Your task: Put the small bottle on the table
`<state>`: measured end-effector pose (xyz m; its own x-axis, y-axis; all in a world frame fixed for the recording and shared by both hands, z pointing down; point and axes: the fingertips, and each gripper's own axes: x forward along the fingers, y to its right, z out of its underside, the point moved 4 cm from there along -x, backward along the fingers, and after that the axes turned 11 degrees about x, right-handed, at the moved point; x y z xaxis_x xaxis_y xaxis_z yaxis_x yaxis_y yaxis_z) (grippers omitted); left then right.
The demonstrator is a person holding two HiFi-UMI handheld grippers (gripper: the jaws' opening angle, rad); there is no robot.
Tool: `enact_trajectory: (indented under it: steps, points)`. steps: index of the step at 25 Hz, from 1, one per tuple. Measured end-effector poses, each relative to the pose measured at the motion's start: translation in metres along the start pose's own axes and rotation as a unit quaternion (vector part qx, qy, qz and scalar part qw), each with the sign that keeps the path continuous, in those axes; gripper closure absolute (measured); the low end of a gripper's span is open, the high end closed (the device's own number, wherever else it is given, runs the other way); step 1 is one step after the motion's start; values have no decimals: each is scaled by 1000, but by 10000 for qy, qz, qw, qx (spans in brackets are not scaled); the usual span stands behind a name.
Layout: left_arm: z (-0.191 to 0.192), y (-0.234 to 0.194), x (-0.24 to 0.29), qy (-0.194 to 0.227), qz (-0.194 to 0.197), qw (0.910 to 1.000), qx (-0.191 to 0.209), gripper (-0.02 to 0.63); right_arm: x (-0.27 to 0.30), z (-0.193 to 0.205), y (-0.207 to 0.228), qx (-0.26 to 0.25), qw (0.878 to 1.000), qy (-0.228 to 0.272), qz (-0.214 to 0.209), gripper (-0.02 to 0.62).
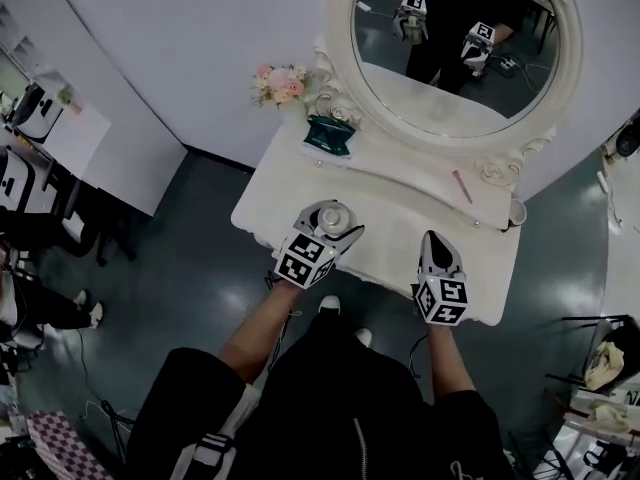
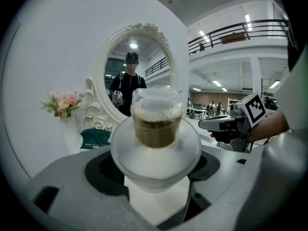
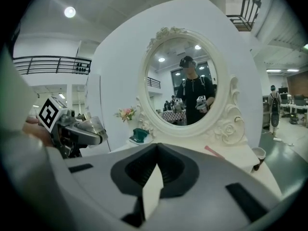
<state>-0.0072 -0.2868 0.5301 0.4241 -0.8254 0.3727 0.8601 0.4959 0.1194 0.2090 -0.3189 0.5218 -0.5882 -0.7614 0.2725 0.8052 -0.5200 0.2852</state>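
L gripper (image 1: pixel 335 219) clamps small bottle (image 2: pixel 156 129) in wide-set jaws, over dressing table's (image 1: pixel 400 223) front-left edge. R gripper (image 1: pixel 436 240): jaws together, empty, near front-right edge. We see bare tabletop ahead toward mirror (image 1: pixel 455 48); green box (image 1: pixel 330 135) back-left.

Three views toward table (image 1: pixel 400 213) and mirror (image 1: pixel 455 43)
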Motion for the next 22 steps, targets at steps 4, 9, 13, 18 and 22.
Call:
enact_trajectory:
  steps: [4,9,13,18,22]
  points:
    - [23,-21,-21,-149,-348,9992,-158,268,25,10,-21,-68,9993,-203,-323,594]
    - [60,-47,-58,-385,-846,9946,-455,268,54,30,-58,-201,9950,-520,-825,594]
    - [82,-66,-82,-516,-1169,9898,-626,268,70,37,-83,-310,9910,-674,-1116,594]
    - [108,-81,-89,-691,-1356,9854,-759,268,81,46,-100,-469,9859,-890,-1340,594]
    - [128,-97,-81,-809,-1379,9835,-841,268,88,53,-103,-530,9839,-1068,-1331,594]
